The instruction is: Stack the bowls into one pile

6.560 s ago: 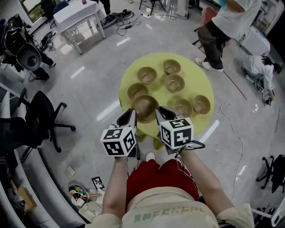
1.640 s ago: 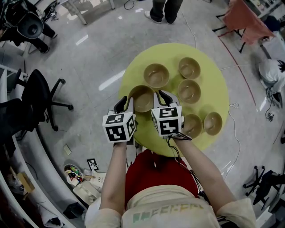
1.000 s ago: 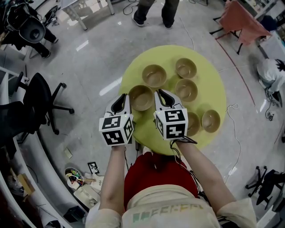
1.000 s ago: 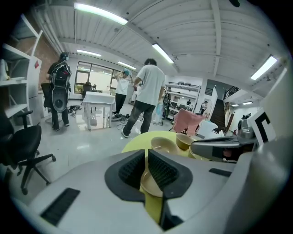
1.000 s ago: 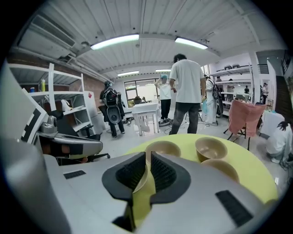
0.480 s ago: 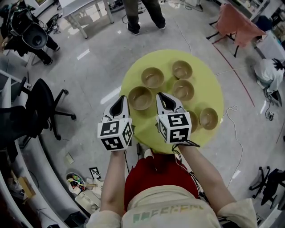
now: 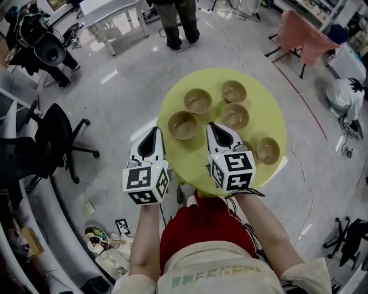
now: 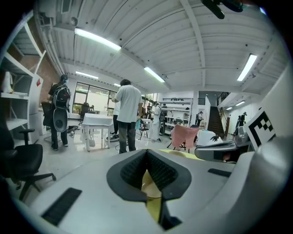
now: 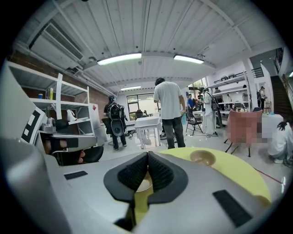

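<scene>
Several tan bowls sit on the round yellow table (image 7: 270,115). The nearest bowl (image 7: 183,125) is at the table's front left, with others behind it (image 7: 198,100), (image 7: 234,91), (image 7: 236,115) and one at the right (image 7: 268,150). My left gripper (image 7: 154,133) is shut and empty, just off the table's left edge beside the nearest bowl. My right gripper (image 7: 215,127) is shut and empty over the table's front, to the right of that bowl. In the right gripper view a bowl (image 9: 203,157) stands beyond the closed jaws (image 9: 147,156); the left gripper (image 8: 146,153) shows a bowl (image 8: 151,188) through its gap.
A person (image 7: 175,23) stands beyond the table near a white table (image 7: 109,11). A black office chair (image 7: 52,143) is at the left, a pink-draped chair (image 7: 305,31) at the back right, a crouching person (image 7: 345,97) at the right. Clutter (image 7: 103,252) lies on the floor.
Both grippers have drawn back from the front-left bowl toward me and spread apart. The left one now hangs off the table's edge. The bowls have not moved.
</scene>
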{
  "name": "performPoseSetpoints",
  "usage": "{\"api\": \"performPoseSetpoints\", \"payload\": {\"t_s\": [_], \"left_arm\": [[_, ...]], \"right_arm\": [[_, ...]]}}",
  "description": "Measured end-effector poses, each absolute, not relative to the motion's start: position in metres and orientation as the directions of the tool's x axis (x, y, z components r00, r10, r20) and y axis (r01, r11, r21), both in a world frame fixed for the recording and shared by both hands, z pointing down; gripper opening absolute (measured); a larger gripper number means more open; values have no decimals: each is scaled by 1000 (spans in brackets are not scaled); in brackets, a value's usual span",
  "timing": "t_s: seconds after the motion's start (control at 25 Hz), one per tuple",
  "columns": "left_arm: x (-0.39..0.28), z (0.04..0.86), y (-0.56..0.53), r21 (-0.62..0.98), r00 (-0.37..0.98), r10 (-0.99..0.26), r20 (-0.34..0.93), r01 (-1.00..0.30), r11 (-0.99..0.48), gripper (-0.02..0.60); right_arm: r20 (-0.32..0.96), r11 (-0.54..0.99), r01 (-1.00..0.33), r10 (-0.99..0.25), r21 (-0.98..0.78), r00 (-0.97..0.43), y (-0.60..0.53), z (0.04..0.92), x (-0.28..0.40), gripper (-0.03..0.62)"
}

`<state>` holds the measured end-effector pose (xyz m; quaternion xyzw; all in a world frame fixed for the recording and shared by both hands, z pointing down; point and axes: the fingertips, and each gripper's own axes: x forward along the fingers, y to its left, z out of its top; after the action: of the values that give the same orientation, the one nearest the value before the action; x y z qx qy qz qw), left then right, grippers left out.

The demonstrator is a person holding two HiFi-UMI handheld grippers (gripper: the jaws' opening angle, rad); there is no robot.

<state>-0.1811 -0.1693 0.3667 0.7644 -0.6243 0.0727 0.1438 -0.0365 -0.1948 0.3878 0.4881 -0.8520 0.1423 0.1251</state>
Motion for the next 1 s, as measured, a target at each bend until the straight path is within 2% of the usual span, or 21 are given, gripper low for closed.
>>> {"api": "performPoseSetpoints", "payload": {"t_s": [1.0], "left_arm": [[-191, 322, -76, 108, 254, -951, 175, -965, -238, 23]], "right_arm": [[245, 505, -859, -826, -80, -508, -106, 337, -44, 35]]}}
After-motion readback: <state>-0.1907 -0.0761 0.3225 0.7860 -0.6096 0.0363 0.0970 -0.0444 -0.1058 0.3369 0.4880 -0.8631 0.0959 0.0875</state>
